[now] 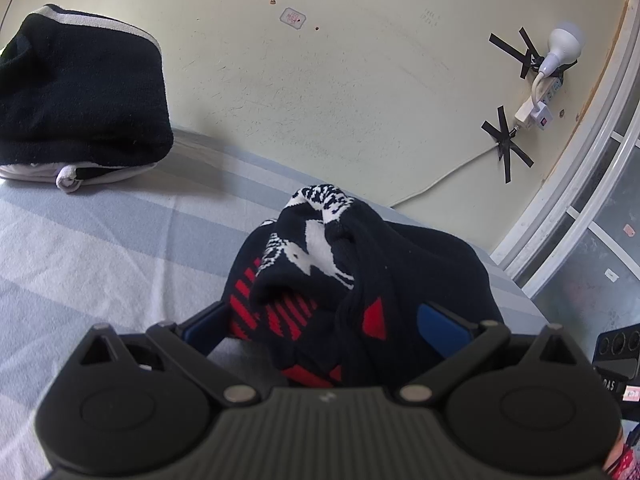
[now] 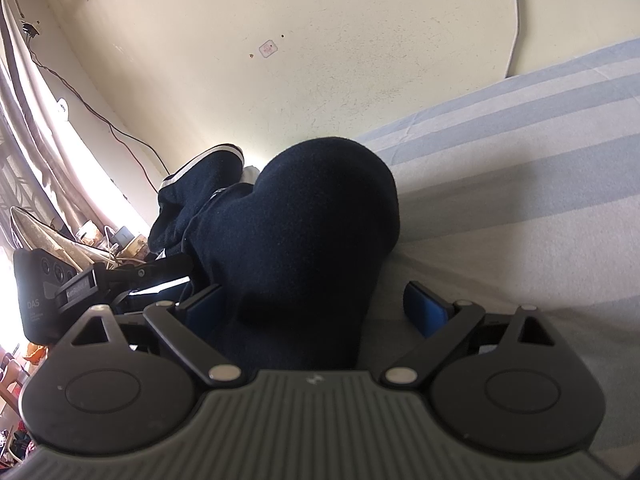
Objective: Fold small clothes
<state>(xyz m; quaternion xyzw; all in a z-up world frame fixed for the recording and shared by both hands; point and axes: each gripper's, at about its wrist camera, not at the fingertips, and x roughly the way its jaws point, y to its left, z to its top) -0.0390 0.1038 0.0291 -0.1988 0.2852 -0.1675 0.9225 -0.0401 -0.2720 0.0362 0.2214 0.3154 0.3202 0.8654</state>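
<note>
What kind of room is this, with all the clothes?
Probably a bedroom. Dark clothes lie on a striped bedsheet against a cream wall, with a folded pile at the back and a window beside it.

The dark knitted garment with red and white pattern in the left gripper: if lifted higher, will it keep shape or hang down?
The patterned knit garment would probably droop: it already bunches in soft folds between the left gripper fingers. It looks light, being thin knit. Slipping seems unlikely, since ribbed fabric gives grip.

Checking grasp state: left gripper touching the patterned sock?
Touching. The left wrist view shows the patterned sock bunched between the left gripper's blue pads, with fabric pressed against both.
</note>
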